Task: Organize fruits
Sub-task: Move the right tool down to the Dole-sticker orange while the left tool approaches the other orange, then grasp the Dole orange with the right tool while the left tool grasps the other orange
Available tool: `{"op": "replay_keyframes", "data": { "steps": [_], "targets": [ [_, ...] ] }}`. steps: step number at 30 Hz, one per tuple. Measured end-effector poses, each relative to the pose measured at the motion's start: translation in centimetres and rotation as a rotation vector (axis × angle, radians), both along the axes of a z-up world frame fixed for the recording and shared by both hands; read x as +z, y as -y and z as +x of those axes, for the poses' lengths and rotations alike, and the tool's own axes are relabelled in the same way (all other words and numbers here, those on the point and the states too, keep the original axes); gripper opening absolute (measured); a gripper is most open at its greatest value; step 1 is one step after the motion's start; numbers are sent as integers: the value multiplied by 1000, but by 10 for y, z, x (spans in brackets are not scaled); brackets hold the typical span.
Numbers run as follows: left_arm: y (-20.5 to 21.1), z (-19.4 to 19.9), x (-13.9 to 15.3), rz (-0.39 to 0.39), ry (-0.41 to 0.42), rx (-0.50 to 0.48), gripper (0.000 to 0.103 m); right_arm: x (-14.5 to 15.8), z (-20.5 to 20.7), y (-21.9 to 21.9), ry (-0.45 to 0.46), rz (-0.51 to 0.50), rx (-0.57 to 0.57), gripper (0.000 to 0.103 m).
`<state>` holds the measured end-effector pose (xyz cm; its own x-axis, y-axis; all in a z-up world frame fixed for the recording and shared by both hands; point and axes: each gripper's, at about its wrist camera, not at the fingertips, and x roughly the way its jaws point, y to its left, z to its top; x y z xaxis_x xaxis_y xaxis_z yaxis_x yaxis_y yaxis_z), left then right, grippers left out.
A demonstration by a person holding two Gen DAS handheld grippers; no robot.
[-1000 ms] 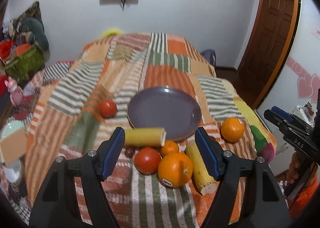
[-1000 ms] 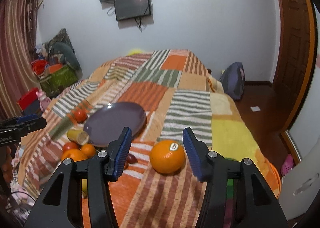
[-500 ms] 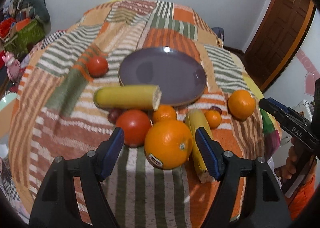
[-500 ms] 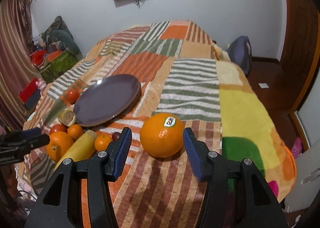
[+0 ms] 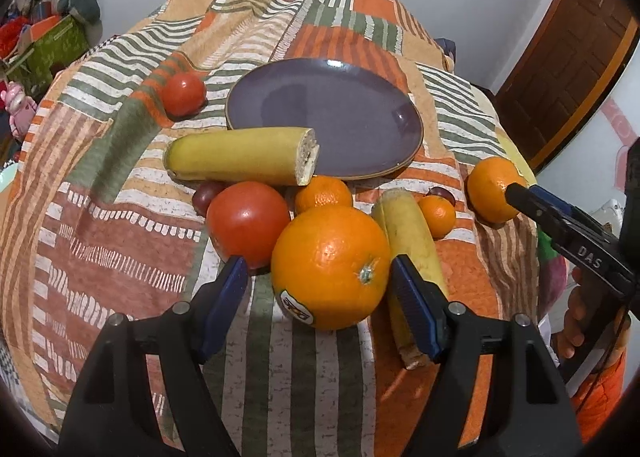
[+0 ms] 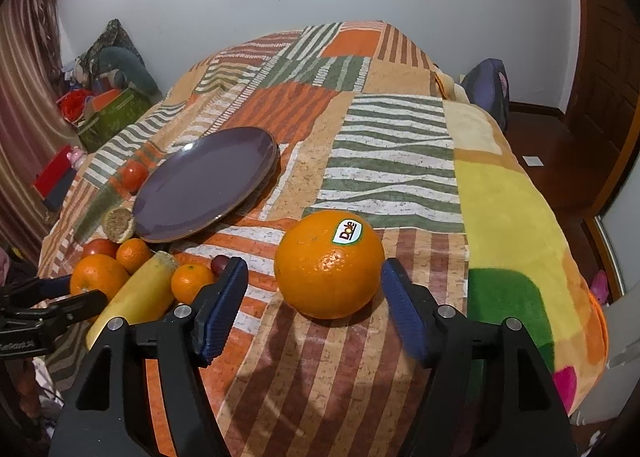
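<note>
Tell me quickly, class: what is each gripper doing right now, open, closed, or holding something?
Left gripper: open, straddling a large orange, not gripping it.
Right gripper: open, straddling the Dole-stickered orange, not gripping it.

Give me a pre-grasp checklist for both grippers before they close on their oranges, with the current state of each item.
1. Left gripper open around its big orange: ok, a finger on each side.
2. Right gripper open around the Dole orange: ok, gaps show on both sides.
3. Left side clear of neighbours: not ok; the tomato crowds one finger and the banana piece lies right beside the other.
4. Right side clear of neighbours: ok, the Dole orange sits alone on the blanket.
5. Purple plate free to receive fruit: ok, nothing lies on it.
6. Fingers deep enough past each orange's widest part: cannot tell.
</note>
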<state>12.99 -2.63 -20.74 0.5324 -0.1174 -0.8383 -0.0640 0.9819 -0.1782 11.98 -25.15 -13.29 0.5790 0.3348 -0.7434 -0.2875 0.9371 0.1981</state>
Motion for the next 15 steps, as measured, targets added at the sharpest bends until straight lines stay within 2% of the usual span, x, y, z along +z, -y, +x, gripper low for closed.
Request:
{"op": "replay_keyframes", "data": {
  "steps": [9,11,13,15],
  "targets": [
    [1,1,0,18,18,3,72,-17,9,-5,-37,-19,-10,67],
    [2,1,0,19,19,-4,68,-21,11,-6,-48,-22,-8,67],
    [4,1,2,5,18,-23,60,-24,13,-6,-60,-21,-7,67],
    [4,1,2,8,16,-24,60,-26,13,-5,-64,-12,-11,66]
  ]
}}
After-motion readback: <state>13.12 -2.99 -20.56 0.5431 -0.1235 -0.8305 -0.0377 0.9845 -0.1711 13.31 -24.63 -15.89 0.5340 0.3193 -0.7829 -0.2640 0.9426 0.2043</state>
